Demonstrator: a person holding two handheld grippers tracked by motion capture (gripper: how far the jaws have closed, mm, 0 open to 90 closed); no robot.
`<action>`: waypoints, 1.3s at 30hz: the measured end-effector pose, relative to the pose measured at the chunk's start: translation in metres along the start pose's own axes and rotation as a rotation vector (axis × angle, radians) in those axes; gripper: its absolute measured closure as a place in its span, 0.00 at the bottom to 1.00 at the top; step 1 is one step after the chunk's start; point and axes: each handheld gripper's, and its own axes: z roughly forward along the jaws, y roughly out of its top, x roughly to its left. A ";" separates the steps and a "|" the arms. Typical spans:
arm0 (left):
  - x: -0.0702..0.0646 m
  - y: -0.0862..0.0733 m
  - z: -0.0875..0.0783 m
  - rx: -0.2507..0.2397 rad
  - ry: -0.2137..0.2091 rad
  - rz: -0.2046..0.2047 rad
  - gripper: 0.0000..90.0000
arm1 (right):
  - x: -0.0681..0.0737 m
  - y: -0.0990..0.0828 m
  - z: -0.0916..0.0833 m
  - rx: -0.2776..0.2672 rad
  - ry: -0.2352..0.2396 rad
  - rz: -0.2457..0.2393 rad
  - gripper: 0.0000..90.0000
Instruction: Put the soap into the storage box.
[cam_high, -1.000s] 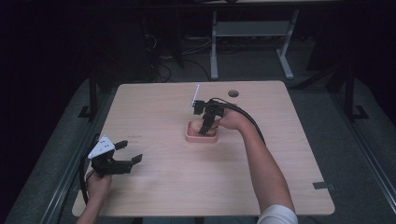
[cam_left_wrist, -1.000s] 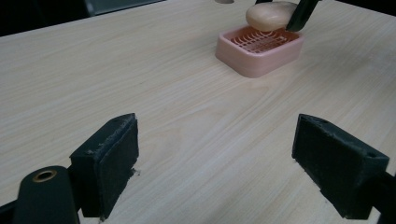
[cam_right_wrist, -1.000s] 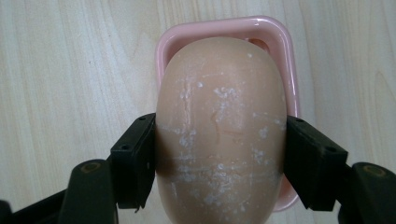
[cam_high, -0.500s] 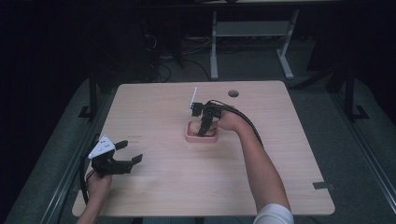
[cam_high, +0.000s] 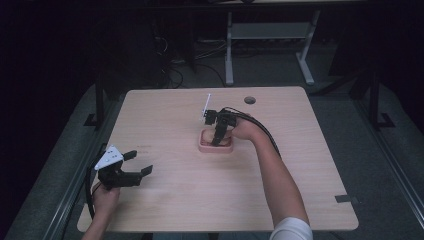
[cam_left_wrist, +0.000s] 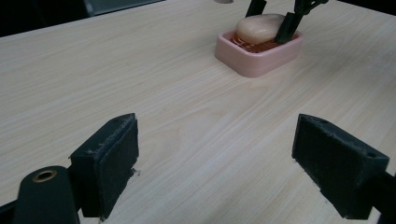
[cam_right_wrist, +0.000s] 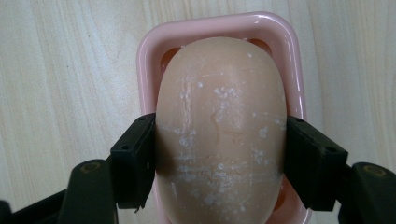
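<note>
Work in hand: I take the work to be getting the soap bar (cam_right_wrist: 221, 130) into or out of the pink soap dish (cam_right_wrist: 148, 51); which of the two I cannot tell.
Right gripper (cam_high: 216, 141): pointing straight down over the dish, my two jaws closed against the bar's flanks at 3 and 9 o'clock, pads touching it.
Soap bar: inside the dish, near the middle of the table (cam_high: 165, 120), with the dish rim showing around it.
Left gripper (cam_left_wrist: 224, 172): jaws wide apart with nothing between them, low over bare wood at the table's 8 o'clock corner, well apart from the dish.
Done so far: my grip on the bar is made.
Left to do: either lifting it clear or letting go; the left gripper has no part yet.
</note>
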 end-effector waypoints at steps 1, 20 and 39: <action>0.000 0.000 0.000 0.000 0.000 -0.002 0.16 | 0.000 0.000 0.000 0.000 -0.001 -0.002 0.35; 0.000 0.000 0.000 -0.002 0.002 -0.001 0.16 | -0.001 0.003 0.002 0.010 -0.004 -0.007 0.35; 0.000 0.000 0.000 -0.002 0.004 -0.002 0.16 | -0.002 0.003 0.002 0.010 -0.006 -0.002 0.35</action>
